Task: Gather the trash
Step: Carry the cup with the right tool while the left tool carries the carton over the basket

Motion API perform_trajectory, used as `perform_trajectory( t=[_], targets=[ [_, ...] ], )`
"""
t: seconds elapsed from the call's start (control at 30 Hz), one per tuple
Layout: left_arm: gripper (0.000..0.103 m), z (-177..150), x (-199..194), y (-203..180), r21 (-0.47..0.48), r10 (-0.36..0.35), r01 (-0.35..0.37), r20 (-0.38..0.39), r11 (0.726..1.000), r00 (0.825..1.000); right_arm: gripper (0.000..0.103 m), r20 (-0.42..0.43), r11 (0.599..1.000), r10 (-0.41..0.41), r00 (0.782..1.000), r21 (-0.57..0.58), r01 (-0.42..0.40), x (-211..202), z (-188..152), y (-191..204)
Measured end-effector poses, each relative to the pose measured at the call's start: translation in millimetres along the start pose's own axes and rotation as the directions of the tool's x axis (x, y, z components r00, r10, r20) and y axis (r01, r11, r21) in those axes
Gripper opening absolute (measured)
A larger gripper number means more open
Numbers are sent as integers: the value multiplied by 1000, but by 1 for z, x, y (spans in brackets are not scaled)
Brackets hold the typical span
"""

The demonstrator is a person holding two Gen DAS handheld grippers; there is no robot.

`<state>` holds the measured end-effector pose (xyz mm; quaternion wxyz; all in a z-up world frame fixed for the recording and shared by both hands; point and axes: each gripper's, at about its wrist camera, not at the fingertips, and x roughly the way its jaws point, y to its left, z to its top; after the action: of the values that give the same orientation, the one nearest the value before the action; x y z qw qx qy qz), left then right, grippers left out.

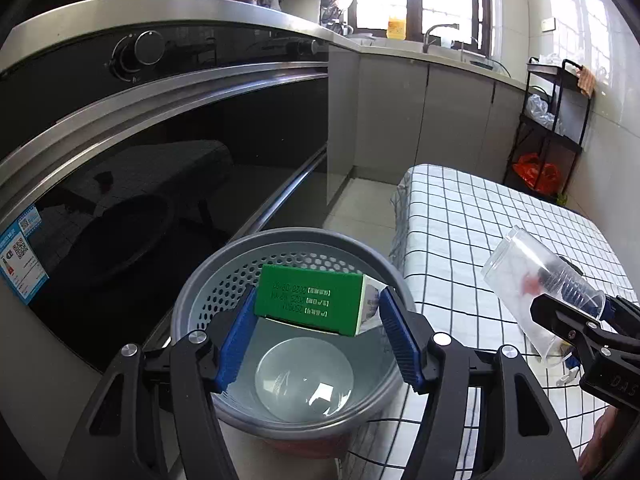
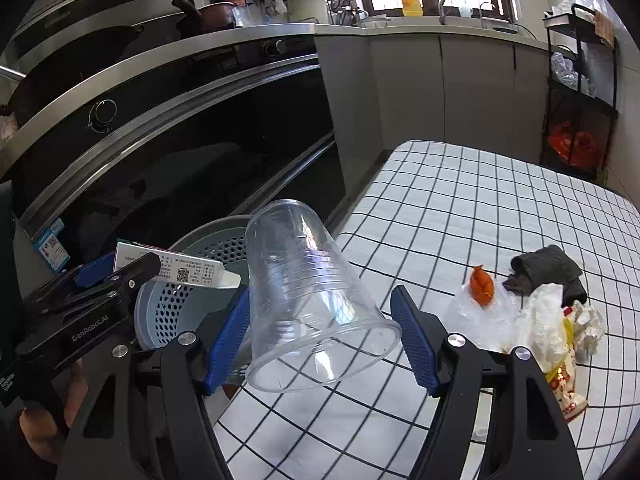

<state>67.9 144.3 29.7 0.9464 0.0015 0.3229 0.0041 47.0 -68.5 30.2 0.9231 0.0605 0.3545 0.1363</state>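
both of my tools carry something. my left hand-held gripper [image 1: 318, 330] is about half open, its blue pads clamped on the two ends of a green carton [image 1: 308, 304], which hangs level right over the mouth of the grey perforated bin [image 1: 200, 276]. from the right wrist view the same carton [image 2: 176, 270] shows a white side with print and a square code, and the left hand-held gripper [image 2: 120, 276] sits at the left edge with my fingers under it.

my right hand-held gripper [image 2: 320, 340] is spread wider and holds a clear plastic cup [image 2: 312, 300] by its wide rim; the cup is tilted, its base pointing away from me towards the bin [image 2: 208, 248]. in the left wrist view this cup [image 1: 540, 280] is off to the right, above the checked cloth, well apart from the bin, with the right hand-held gripper [image 1: 592, 320] gripping it from below right.

inside the bin, a round clear lid [image 1: 304, 378] lies on the bottom.

the bin stands on the floor between the dark oven front [image 1: 160, 160] and the bench [image 2: 480, 208], which is covered in a white cloth with black checks. on the bench to my right lies the rest of the trash: an orange scrap [image 2: 482, 284] on clear plastic film, a black cloth [image 2: 548, 268] just behind it, and crumpled white paper with a printed wrapper [image 2: 560, 344] near the edge.
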Motion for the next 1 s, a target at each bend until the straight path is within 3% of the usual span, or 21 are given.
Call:
perform_trajectory(
  t=[0.4,1.0],
  targets=[
    [60,2,37,46,-31,73,-74,-45,997,996,68,-82,991,66,994,-114,-75,66,15,61],
    [60,-12,93,65,-30,91,-98,-175,995,980,68,-230,979,77,970,-165,-117,146,23,85]
  ],
)
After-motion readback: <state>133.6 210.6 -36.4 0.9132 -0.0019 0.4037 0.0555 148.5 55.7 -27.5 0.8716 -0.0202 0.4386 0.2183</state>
